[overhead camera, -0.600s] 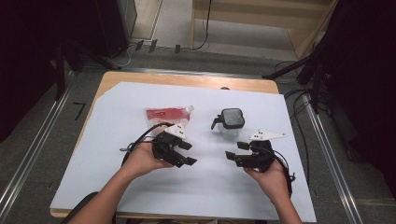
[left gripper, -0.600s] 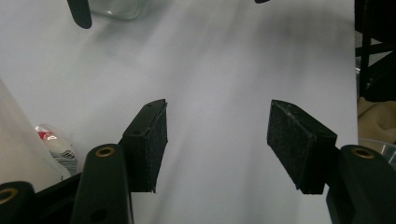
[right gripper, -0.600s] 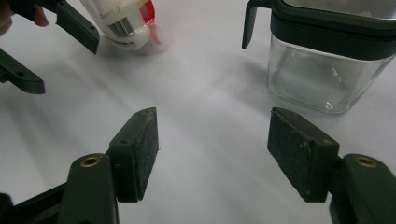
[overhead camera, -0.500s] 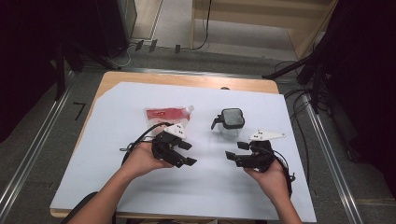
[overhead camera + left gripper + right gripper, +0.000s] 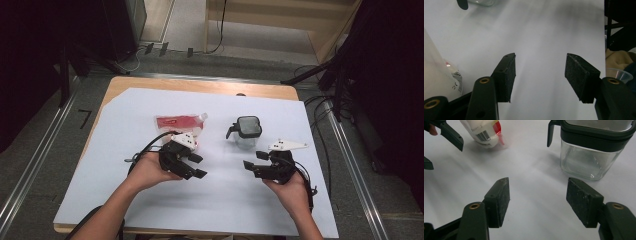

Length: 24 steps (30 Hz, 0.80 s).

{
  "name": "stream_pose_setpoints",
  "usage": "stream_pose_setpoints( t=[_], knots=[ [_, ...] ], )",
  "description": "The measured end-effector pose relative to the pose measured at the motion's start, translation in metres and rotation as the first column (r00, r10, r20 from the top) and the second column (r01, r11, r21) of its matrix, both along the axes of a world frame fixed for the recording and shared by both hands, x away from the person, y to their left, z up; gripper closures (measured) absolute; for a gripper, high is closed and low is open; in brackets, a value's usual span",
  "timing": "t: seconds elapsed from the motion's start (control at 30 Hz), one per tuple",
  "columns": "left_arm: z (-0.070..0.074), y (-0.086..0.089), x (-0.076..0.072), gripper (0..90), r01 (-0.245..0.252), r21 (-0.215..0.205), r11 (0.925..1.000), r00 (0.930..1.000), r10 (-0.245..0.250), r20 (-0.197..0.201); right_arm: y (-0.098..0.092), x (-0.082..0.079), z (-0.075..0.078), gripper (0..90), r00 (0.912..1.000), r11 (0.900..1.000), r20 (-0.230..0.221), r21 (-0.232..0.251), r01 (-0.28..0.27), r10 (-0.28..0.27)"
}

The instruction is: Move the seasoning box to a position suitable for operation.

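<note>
Both the left gripper [image 5: 192, 166] and right gripper [image 5: 254, 162] gape empty over bare white counter [image 5: 225, 200], near the red-and-white pouch [image 5: 177, 123] and the black-lidded clear glass jar [image 5: 246, 132].

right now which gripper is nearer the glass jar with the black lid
Right. The right gripper sits just below the jar, slightly to its right, jaws open. The left gripper is farther off, to the jar's lower left.

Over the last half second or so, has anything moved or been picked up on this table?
No visible change. The left gripper and right gripper hover open and empty over the white sheet, as before. The red-and-white pouch and the dark-lidded glass jar lie untouched where they were.
</note>
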<state>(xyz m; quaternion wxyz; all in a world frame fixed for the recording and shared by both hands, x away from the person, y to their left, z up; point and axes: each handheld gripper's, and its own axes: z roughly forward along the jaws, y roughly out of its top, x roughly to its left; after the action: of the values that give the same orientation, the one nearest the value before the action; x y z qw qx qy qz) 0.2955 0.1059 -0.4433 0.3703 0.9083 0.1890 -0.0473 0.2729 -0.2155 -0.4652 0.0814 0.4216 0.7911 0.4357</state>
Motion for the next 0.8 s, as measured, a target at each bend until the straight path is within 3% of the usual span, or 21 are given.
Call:
stream_pose_setpoints(
  t=[0.23,0.4,0.5,0.6,0.7,0.73,0.8],
  knots=[
    [0.002,0.005,0.0,41.8,-0.003,-0.001,1.0,1.0,0.003,0.007,-0.002,0.001,-0.001,34.3,0.9995,0.999,0.007,0.002,0.032,-0.032],
    [0.003,0.009,0.0,41.2,-0.013,-0.026,0.9996,0.9999,0.013,-0.003,-0.002,0.002,-0.001,33.8,0.9988,0.999,0.013,-0.002,0.048,-0.048],
    [0.004,0.011,0.0,41.2,-0.019,-0.033,0.9993,0.9998,0.019,-0.002,-0.003,0.003,-0.002,28.3,0.9966,0.997,0.032,-0.01,0.077,-0.076],
    [0.006,0.013,-0.002,41.2,0.001,-0.02,0.9998,1.0,-0.001,0.006,-0.004,0.008,-0.003,22.1,0.9907,0.991,0.037,-0.005,0.131,-0.131],
    [0.007,0.015,-0.002,40.7,0.0,-0.027,0.9996,1.0,0.0,0.003,-0.003,0.01,-0.003,19.0,0.9878,0.989,0.042,0.008,0.15,-0.15],
    [0.008,0.017,-0.003,40.6,-0.002,-0.034,0.9994,1.0,0.002,0.003,-0.003,0.012,-0.003,13.8,0.9819,0.983,0.055,0.013,0.181,-0.181],
    [0.008,0.018,-0.004,40.5,-0.006,-0.032,0.9995,1.0,0.006,0.006,-0.003,0.013,-0.003,13.8,0.9801,0.982,0.059,0.014,0.189,-0.19]
  ],
)
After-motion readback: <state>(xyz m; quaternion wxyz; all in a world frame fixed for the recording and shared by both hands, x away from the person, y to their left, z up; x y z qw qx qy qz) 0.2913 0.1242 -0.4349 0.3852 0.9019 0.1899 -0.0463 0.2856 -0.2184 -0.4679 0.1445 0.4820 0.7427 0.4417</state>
